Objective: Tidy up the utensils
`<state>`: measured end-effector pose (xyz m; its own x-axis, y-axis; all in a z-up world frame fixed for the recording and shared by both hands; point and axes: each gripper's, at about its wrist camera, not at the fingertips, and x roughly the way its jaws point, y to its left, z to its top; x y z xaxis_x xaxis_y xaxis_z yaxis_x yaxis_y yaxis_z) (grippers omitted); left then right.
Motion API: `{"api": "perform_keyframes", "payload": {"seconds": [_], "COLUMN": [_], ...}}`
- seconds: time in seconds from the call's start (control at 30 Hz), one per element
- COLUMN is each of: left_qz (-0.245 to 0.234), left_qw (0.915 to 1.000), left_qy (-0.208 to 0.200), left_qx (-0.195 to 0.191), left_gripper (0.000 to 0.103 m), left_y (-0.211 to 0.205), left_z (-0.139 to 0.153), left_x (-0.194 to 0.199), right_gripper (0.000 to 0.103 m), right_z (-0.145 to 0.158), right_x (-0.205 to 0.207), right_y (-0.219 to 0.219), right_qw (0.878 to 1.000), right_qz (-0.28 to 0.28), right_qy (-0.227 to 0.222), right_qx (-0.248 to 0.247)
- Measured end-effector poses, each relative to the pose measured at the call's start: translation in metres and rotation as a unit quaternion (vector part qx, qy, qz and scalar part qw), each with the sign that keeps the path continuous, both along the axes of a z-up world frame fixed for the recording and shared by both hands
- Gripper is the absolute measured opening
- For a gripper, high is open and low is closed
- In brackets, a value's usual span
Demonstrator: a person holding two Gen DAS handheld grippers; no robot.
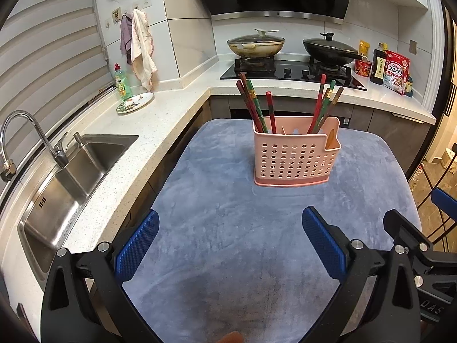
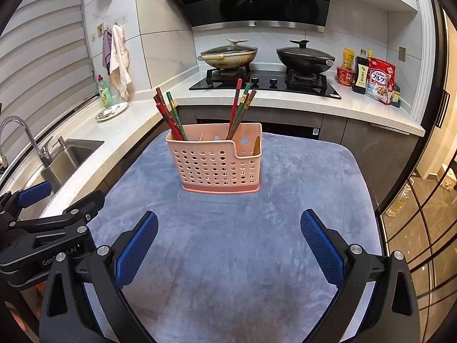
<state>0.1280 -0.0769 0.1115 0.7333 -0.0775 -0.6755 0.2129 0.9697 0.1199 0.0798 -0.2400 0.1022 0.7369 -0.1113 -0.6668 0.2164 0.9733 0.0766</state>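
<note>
Chopsticks are standing tilted in a pink perforated holder, which is sitting upright on a blue-grey cloth covering the table, toward its far side.

Left wrist view: the left gripper is hovering over bare cloth near the table's front, jaws spread wide, nothing between the blue pads. The holder is standing well apart from it, ahead and slightly right. Chopsticks are leaning in two bunches, one at the holder's left end, one nearer its right; a wooden piece is showing in the small right-hand compartment, too hidden to identify. This view is showing the whole sink and faucet at left. Part of the right gripper is intruding at the lower right edge.

Right wrist view: the right gripper is likewise hanging over empty cloth, jaws fully apart, gripping nothing. The holder is sitting ahead, slightly left. The left gripper's black frame is showing at lower left. A glass-paned door is filling the right edge.

Room: white counter, hob with two lidded pans, dish soap, hanging cloths.
</note>
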Motion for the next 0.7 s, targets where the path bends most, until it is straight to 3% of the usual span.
{"api": "perform_keyframes", "payload": {"seconds": [0.7], "left_qz": [0.000], "left_qw": [1.0000], "left_qy": [0.000], "left_qx": [0.007], "left_gripper": [0.096], "left_y": [0.0013], "left_z": [-0.0005], "left_x": [0.0016], "right_gripper": [0.097], "right_z": [-0.0017], "right_x": [0.0018], "right_y": [-0.0020], "right_qw": [1.000], "right_qz": [-0.001], "right_qy": [0.005], "right_qx": [0.002]}}
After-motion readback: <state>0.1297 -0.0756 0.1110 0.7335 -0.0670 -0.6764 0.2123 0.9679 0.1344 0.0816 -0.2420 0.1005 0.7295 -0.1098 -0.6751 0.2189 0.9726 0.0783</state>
